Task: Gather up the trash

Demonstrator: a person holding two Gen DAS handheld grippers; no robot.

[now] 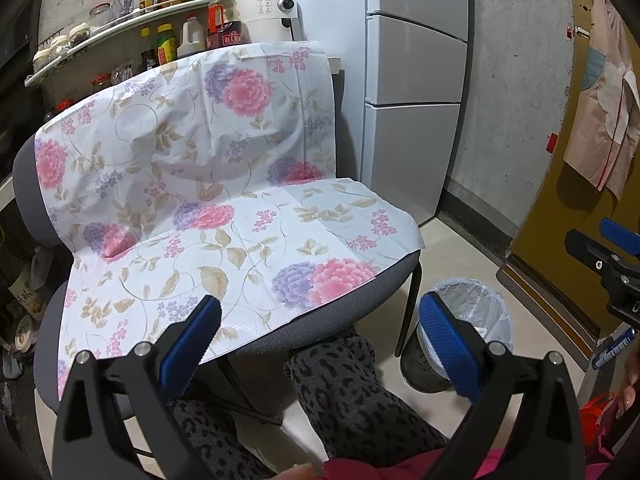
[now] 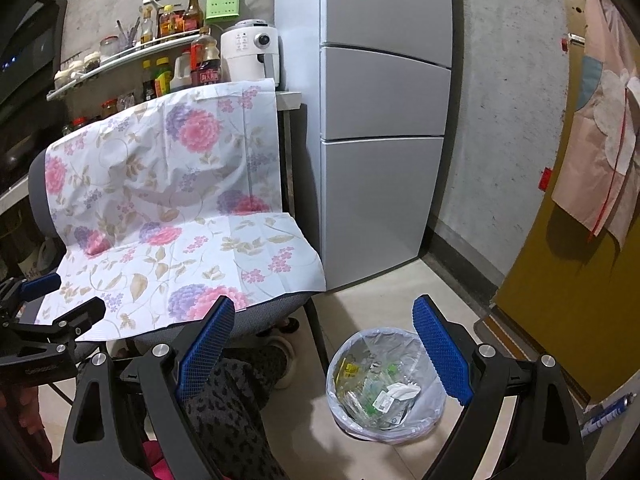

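Note:
A small round trash bin (image 2: 386, 384) lined with a clear bag stands on the floor right of the chair, holding several wrappers and scraps of paper. In the left wrist view the bin (image 1: 476, 308) shows behind my right blue pad. My left gripper (image 1: 320, 344) is open above the chair's front edge and the person's legs, with nothing between its fingers. My right gripper (image 2: 324, 348) is open too, empty, hovering just above and in front of the bin. The floral cloth (image 1: 208, 184) over the chair carries no loose trash that I can see.
A grey chair (image 1: 344, 312) draped with the cloth fills the left. A silver fridge (image 2: 380, 120) stands behind the bin, a yellow door (image 2: 580, 300) at right. Shelves of bottles (image 1: 172, 20) and a white air fryer (image 1: 272, 12) sit behind the chair. The person's patterned legs (image 2: 240, 388) reach under it.

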